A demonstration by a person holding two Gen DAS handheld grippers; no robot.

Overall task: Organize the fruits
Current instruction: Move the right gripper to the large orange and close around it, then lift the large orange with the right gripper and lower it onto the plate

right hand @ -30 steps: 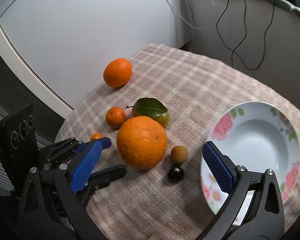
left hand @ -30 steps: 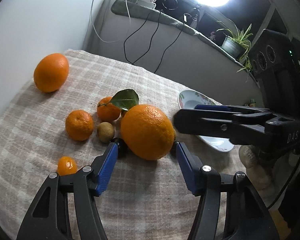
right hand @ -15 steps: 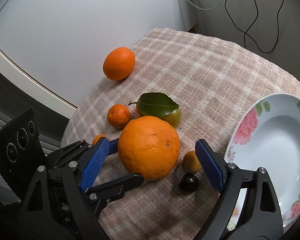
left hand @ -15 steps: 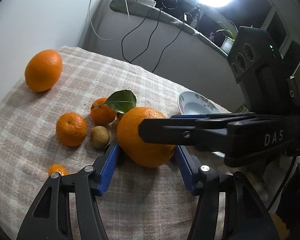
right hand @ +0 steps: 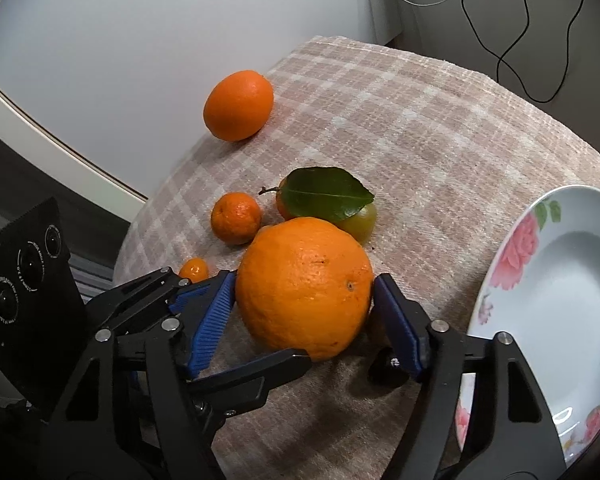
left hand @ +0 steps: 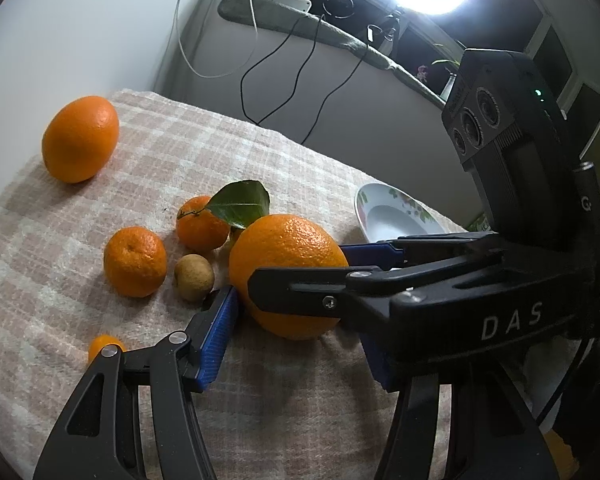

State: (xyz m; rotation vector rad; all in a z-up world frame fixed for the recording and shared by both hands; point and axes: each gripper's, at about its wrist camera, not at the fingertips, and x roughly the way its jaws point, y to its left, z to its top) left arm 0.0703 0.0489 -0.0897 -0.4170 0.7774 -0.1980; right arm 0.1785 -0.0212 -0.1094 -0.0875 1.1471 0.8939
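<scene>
A large orange (right hand: 304, 284) lies on the checked cloth. My right gripper (right hand: 305, 286) straddles it from above, its jaws closing, and both blue pads (right hand: 214, 312) touch the peel. In the left wrist view the right gripper (left hand: 296, 264) crosses in front of that orange (left hand: 288, 248). My left gripper (left hand: 300, 332) stands open just before the orange, with nothing between its fingers; its right pad is partly hidden. A white plate with roses (right hand: 516, 240) lies to the right, with nothing on it.
On the cloth are another orange (right hand: 238, 106), a mandarin (right hand: 236, 218), a leafed mandarin (left hand: 202, 222), a green fruit (right hand: 362, 220), a brown longan (left hand: 194, 277), a dark berry (right hand: 382, 370) and a kumquat (right hand: 194, 270). A wall and hanging cables stand behind.
My right gripper came down over the large orange and its jaws narrowed from wide open until the pads met the peel. The left gripper hardly moved.
</scene>
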